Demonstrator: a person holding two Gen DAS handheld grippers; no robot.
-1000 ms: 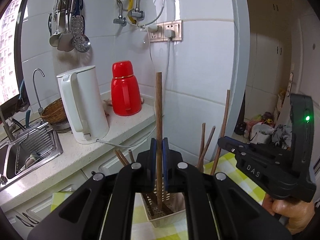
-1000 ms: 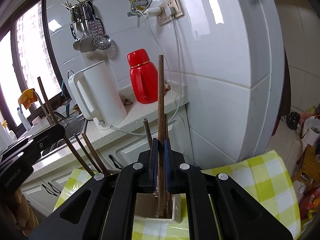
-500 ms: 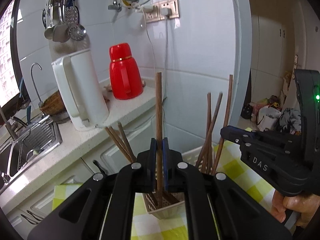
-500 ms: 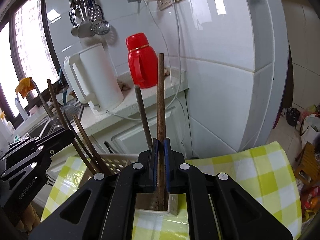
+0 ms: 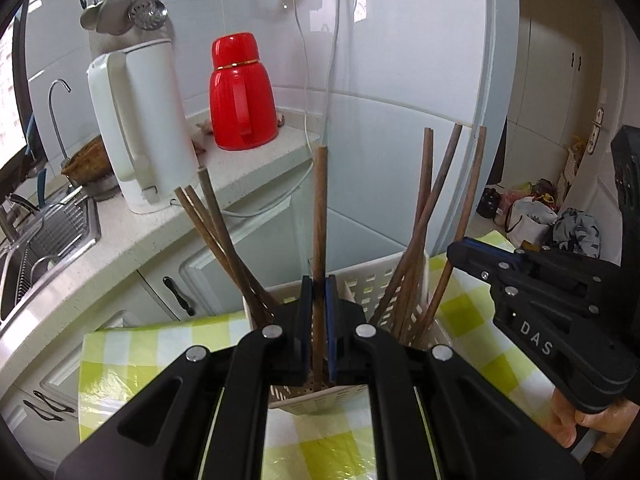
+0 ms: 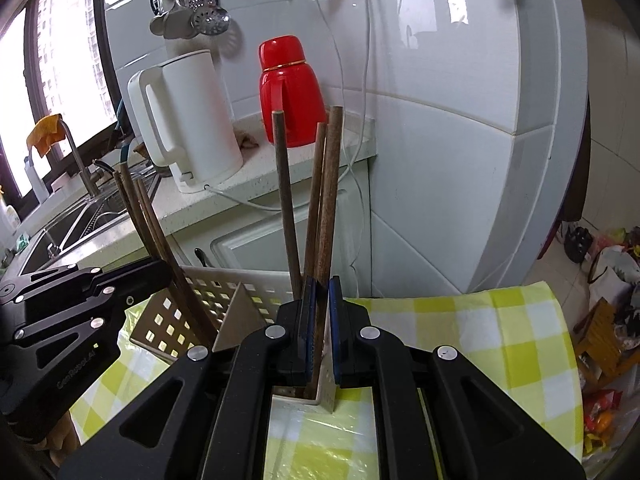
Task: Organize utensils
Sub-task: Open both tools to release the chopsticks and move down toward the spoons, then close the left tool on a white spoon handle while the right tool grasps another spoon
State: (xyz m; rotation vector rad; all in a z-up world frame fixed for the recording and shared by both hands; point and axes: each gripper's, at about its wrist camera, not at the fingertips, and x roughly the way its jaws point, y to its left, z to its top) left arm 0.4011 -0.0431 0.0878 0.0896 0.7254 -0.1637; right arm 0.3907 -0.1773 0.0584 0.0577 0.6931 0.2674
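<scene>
A white perforated utensil basket (image 5: 374,284) stands on a yellow checked cloth (image 5: 168,340); it also shows in the right wrist view (image 6: 224,292). Several brown wooden chopsticks stand in it. My left gripper (image 5: 319,280) is shut on one upright chopstick (image 5: 319,216) whose lower end is inside the basket. My right gripper (image 6: 319,284) has its jaws slightly parted around a chopstick (image 6: 330,196) that leans on the left pad inside the basket's right compartment. Each gripper shows in the other's view: the right one (image 5: 472,254), the left one (image 6: 152,276).
A white kettle (image 5: 140,128) and a red flask (image 5: 242,96) stand on the counter behind. A sink (image 5: 44,236) lies at the left. Ladles hang on the wall (image 5: 120,4). Bags lie on the floor at right (image 5: 540,216).
Both grippers have dropped lower with their chopsticks, deeper into the basket. My right gripper's jaws have parted a little from its chopstick. More of the basket and the other chopsticks shows.
</scene>
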